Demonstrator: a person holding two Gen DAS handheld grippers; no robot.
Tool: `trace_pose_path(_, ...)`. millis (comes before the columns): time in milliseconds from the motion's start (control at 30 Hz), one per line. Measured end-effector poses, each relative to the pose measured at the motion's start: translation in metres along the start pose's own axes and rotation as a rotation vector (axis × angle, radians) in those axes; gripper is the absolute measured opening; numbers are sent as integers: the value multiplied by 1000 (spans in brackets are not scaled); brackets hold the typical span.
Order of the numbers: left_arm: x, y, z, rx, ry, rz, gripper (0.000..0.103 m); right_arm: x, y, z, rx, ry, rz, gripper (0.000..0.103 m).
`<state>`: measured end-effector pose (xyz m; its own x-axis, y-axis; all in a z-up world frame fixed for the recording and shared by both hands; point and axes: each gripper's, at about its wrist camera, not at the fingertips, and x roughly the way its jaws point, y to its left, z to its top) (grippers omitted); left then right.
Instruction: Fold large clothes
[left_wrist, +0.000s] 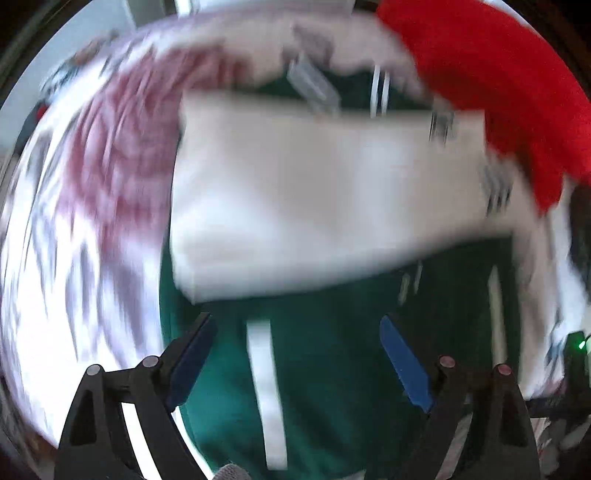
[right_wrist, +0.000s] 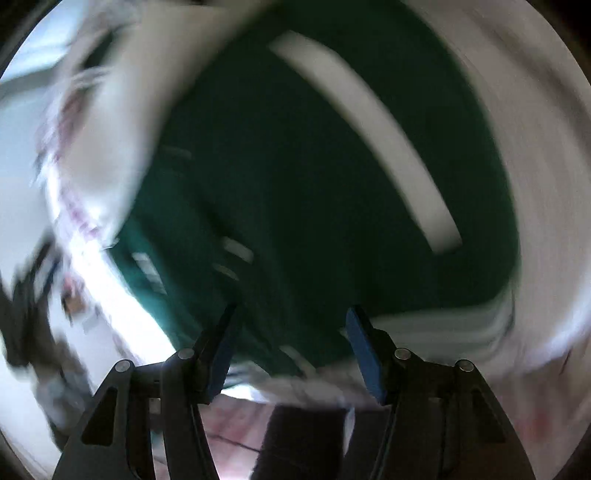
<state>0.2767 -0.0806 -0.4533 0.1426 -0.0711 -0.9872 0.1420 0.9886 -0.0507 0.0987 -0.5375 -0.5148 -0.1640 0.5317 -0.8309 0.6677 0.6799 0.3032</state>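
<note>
Green fabric with white stripes, the garment (left_wrist: 325, 369), fills the lower centre of the left wrist frame and most of the middle of the right wrist frame (right_wrist: 295, 184). No writing or label can be read; both frames are heavily motion-blurred. A pale folded piece (left_wrist: 325, 192) lies across the garment's upper part in the left view. A red cloth (left_wrist: 498, 92) sits at upper right, and a patterned white-and-maroon sheet (left_wrist: 92, 184) spreads at left beneath everything. The left tool (left_wrist: 295, 354) has its blue-padded fingers spread apart over the green fabric, gripping nothing. The right tool (right_wrist: 291, 347) likewise stands apart, its fingers above the garment's striped hem.
</note>
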Motion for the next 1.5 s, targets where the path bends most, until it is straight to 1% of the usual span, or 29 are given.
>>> trace_pose_path(67, 22, -6, -48, 17, 81, 55, 90, 12, -51, -24, 169, -20, 23, 61)
trace_pose_path(100, 33, -8, -74, 20, 106, 91, 90, 14, -77, -36, 252, -49, 33, 61)
trace_pose_path(167, 52, -8, -114, 21, 156, 110, 90, 12, -121, -55, 387, -132, 94, 61)
trace_pose_path(233, 70, -4, -137, 0, 193, 109, 90, 8, -160, -69, 510, -212, 176, 61)
trace_pose_path(267, 78, -1, -146, -17, 196, 85, 90, 9, -173, -73, 557, -235, 226, 61)
trace_pose_path(333, 85, 6, -150, -50, 171, 59, 92, 13, -196, -77, 628, -264, 358, 61)
trace_pose_path(367, 89, 8, -148, -65, 160, 41, 99, 18, -206, -76, 649, -277, 448, 61)
trace_pose_path(400, 94, 10, -146, -72, 162, 26, 103, 22, -211, -74, 663, -291, 506, 61)
trace_pose_path(467, 105, 13, -139, -89, 172, 9, 103, 35, -220, -70, 690, -318, 624, 61)
trace_pose_path(500, 108, 13, -135, -91, 171, 6, 103, 32, -226, -69, 710, -336, 644, 43)
trace_pose_path(533, 110, 13, -133, -89, 170, 9, 103, 29, -230, -74, 730, -401, 650, 20)
trace_pose_path(567, 111, 12, -130, -87, 167, 15, 103, 29, -232, -80, 737, -442, 629, 18)
trace_pose_path(633, 112, 12, -126, -95, 150, 22, 103, 23, -230, -86, 703, -484, 569, 13)
trace_pose_path(700, 111, 12, -125, -99, 126, 22, 103, 15, -231, -88, 643, -513, 435, 12)
trace_pose_path(833, 112, 12, -122, -103, 119, 28, 103, 13, -227, -73, 601, -463, 334, 12)
trace_pose_path(900, 113, 12, -117, -101, 133, 27, 103, 16, -227, -67, 581, -404, 326, 13)
trace_pose_path(967, 118, 13, -116, -106, 154, 22, 103, 9, -229, -66, 577, -382, 339, 19)
trace_pose_path(1000, 120, 14, -113, -107, 163, 20, 103, 0, -233, -71, 572, -375, 345, 25)
trace_pose_path(1067, 122, 15, -109, -113, 164, 16, 103, -16, -236, -84, 565, -403, 353, 28)
trace_pose_path(1133, 120, 13, -114, -120, 135, 20, 103, -27, -240, -101, 551, -418, 389, 57)
trace_pose_path(1200, 122, 12, -114, -117, 99, 36, 103, -23, -246, -102, 557, -419, 415, 61)
trace_pose_path(1267, 124, 12, -111, -130, 90, 45, 103, -2, -252, -89, 596, -369, 445, 59)
trace_pose_path(1300, 125, 12, -109, -142, 95, 49, 103, 4, -243, -82, 621, -378, 437, 32)
trace_pose_path(1333, 126, 11, -106, -146, 103, 54, 103, 6, -245, -85, 626, -402, 411, 13)
trace_pose_path(1367, 126, 11, -104, -147, 113, 58, 103, 4, -240, -84, 587, -410, 336, 13)
trace_pose_path(1400, 126, 11, -101, -151, 123, 63, 103, -1, -229, -76, 489, -435, 182, 12)
trace_pose_path(1433, 125, 10, -98, -152, 133, 74, 103, -1, -223, -74, 448, -434, 116, 13)
trace_pose_path(1467, 123, 9, -96, -150, 141, 86, 103, 0, -218, -70, 420, -410, 85, 13)
trace_pose_path(1500, 118, 6, -93, -147, 145, 106, 103, 0, -215, -65, 400, -363, 98, 14)
